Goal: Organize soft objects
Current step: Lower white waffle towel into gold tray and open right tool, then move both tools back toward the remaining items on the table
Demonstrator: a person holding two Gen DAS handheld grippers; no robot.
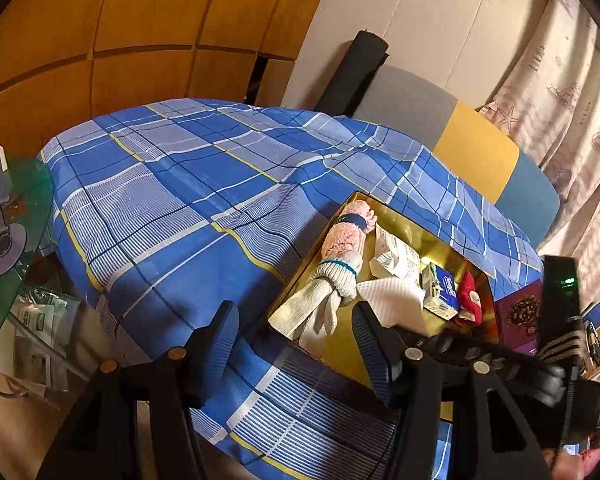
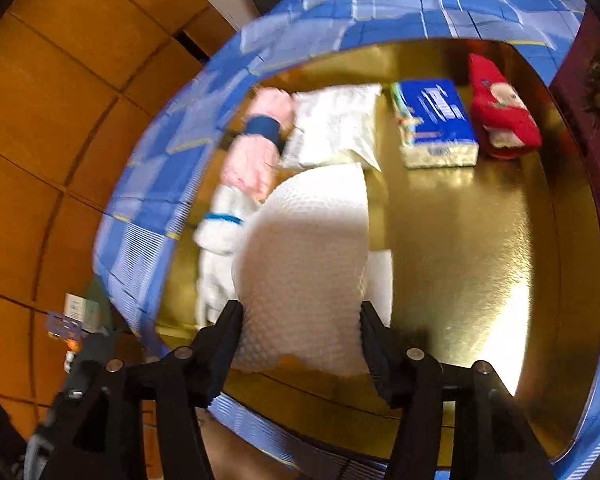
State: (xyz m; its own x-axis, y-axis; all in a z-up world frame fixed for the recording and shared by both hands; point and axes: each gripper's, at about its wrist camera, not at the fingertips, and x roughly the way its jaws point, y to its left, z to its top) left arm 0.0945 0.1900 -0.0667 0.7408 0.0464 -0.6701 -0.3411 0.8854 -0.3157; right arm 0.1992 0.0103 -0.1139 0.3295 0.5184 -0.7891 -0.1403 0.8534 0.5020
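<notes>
Gold tray (image 2: 480, 240); white towel (image 2: 304, 264) between right fingers (image 2: 230, 332).

Left claw (image 1: 296, 344) jaws spread wide with nothing between them, right claw (image 2: 300, 342) jaws apart, a white textured sheet between the fingers, contact unclear through blur

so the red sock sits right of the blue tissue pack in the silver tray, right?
The tray is gold, not silver, as the right wrist view shows. The rest holds: the red sock lies right of the blue tissue pack.
</notes>
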